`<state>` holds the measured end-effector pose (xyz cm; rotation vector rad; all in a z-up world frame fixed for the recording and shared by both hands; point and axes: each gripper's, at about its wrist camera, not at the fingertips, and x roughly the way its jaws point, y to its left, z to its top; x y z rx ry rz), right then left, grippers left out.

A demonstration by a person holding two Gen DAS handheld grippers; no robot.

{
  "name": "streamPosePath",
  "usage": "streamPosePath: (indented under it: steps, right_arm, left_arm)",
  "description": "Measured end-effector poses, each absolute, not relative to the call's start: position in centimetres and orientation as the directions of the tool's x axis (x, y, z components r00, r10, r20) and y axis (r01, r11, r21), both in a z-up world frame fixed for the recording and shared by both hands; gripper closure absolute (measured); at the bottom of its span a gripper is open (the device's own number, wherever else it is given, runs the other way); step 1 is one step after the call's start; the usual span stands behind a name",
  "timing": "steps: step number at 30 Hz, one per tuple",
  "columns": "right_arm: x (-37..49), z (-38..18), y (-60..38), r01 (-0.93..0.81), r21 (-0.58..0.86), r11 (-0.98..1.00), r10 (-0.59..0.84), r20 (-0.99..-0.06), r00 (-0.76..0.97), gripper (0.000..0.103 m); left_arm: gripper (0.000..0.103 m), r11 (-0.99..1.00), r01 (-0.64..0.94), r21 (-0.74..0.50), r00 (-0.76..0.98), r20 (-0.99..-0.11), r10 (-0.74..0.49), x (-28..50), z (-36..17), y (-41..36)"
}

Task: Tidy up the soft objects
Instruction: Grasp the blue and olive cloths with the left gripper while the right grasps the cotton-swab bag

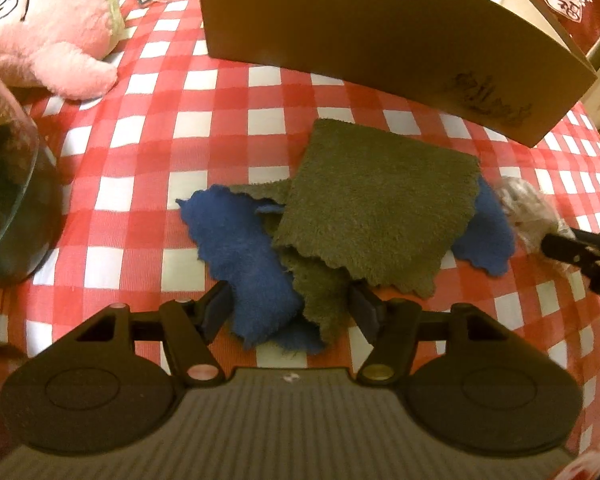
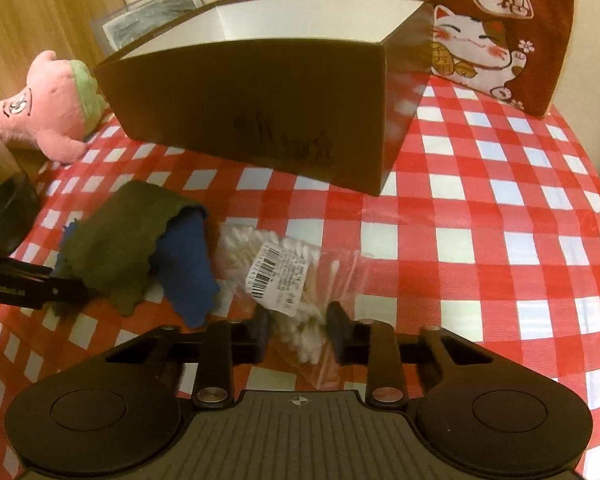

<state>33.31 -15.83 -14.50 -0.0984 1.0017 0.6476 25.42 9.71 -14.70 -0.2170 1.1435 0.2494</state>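
Left gripper [image 1: 290, 312] is low over the cloths, fingers spread either side of the near ends of the blue cloth [image 1: 236, 248] and the olive cloth [image 1: 376, 200], not yet pinching; the two lie overlapped just in front of the brown box [image 2: 260, 96], olive on top; close now and it may take both layers, or catch one and drag the other off across the checked tablecloth [image 2: 480, 216]; right gripper [image 2: 298, 326] has its fingers apart around the near end of the bag of cotton swabs [image 2: 284, 276], which sits in front of the box and touches the blue cloth; that film looks slippery to me, so a shallow pinch could slide off; the pink plush [image 2: 48, 108] waits left of the box, the glass jar [image 1: 12, 208] nearer, and a wide swing could knock it
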Motion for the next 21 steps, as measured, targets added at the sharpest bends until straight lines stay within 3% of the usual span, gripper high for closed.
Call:
streamPosePath:
  steps: [1,6,8,21]
  right_arm:
    - [33.3,-14.4,-15.9,-0.550,0.200,0.811,0.454,-0.808,0.375,0.076]
    - [33.6,-13.8,-17.3,-0.516,0.198,0.833,0.437,-0.808,0.396,0.077]
    - [33.9,-13.6,-18.1,-0.491,0.189,0.850,0.418,-0.810,0.411,0.077]
    - [34.7,-12.2,-23.2,-0.358,0.184,0.915,0.347,-0.812,0.470,0.077]
  left_arm:
    - [0.046,0.953,-0.299,-0.040,0.399,-0.913,0.087,25.4,-14.7,9.6]
    - [0.080,0.961,-0.271,-0.061,0.434,-0.898,0.066,25.5,-14.4,9.7]
    - [0.086,0.962,-0.264,-0.070,0.446,-0.893,0.057,25.5,-14.0,9.8]
    - [0.091,0.995,-0.092,0.035,0.607,-0.791,0.084,27.0,-8.0,6.2]
